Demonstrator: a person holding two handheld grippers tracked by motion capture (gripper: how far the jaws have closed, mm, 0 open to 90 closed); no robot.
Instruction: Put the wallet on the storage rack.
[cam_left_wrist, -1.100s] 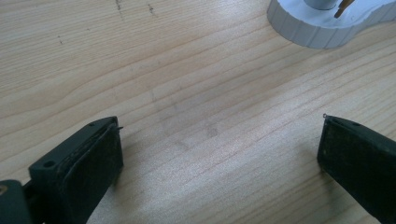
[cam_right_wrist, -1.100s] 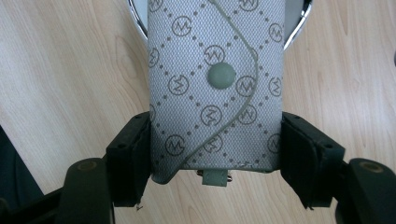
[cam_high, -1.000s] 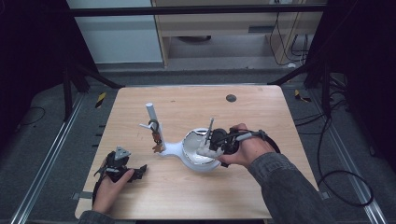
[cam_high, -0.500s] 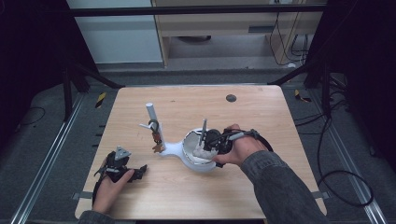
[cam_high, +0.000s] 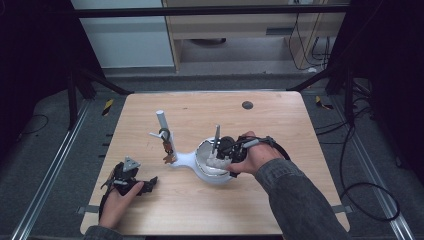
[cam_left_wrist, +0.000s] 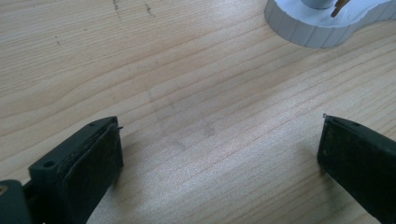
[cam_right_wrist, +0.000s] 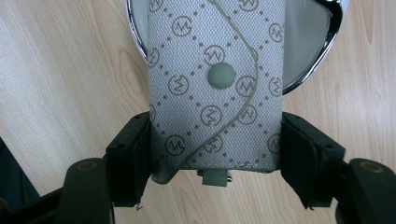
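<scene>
Light wood counter, grey floor, dark frame, left gripper fingers apart, right gripper fingers clamped on patterned pouch over white dish

Bare tabletop far and right; white stand with post blocks centre-left

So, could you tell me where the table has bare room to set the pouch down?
Bare wood lies along the table's far edge and near the front right corner. The middle is crowded: white stand, bowl, right gripper.
</scene>
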